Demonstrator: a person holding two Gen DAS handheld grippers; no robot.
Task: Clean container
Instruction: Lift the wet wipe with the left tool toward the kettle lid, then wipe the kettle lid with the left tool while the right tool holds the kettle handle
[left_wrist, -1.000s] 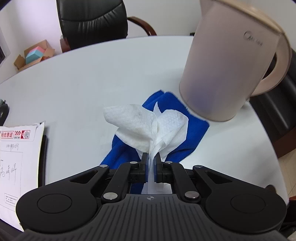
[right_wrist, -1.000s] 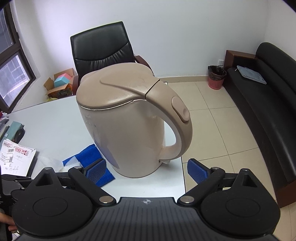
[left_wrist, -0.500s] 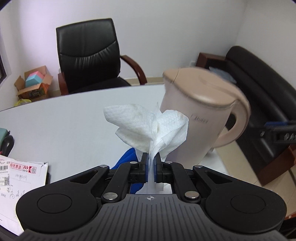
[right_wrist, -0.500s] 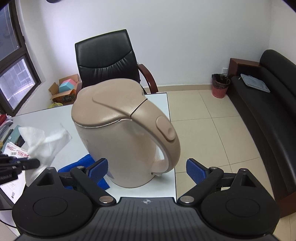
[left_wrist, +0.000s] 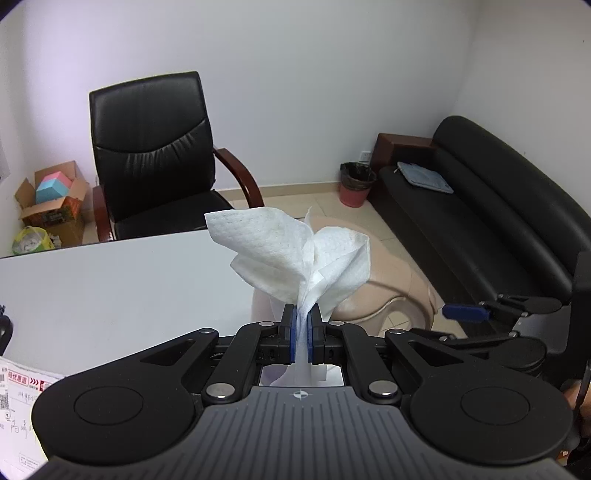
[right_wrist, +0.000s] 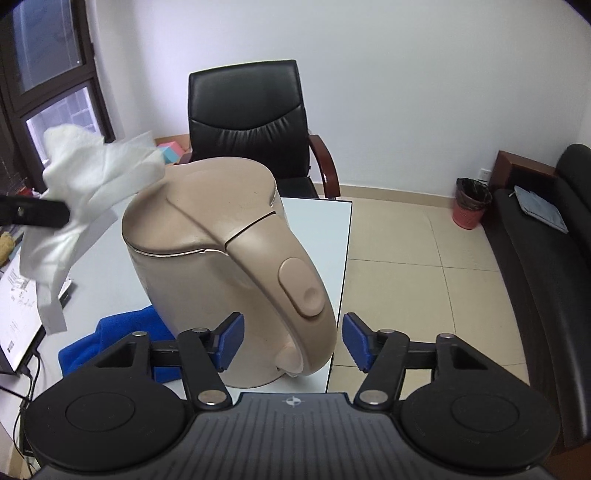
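On the white table (right_wrist: 314, 236) stood the beige kettle (right_wrist: 221, 258), its base beside a blue cloth (right_wrist: 110, 332). Our right gripper (right_wrist: 291, 341) was spread wide around its handle (right_wrist: 295, 295); our left gripper (left_wrist: 302, 328) pinched a crumpled paper towel (left_wrist: 291, 254) above the lid.

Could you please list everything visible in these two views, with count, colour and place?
kettle: one, beige, standing on the table's near corner, lid shut
paper towel: one, white, crumpled, above the kettle lid
cloth: one, blue, on the table beside the kettle's base
table: one, white
printed papers: a few, white, at the table's left edge
office chair: one, black, behind the table
sofa: one, black, along the right wall
bin: one, red, by the sofa
cardboard box: one, brown, on the floor in the left corner
left gripper: black, shut on the paper towel
right gripper: black, open around the kettle's handle
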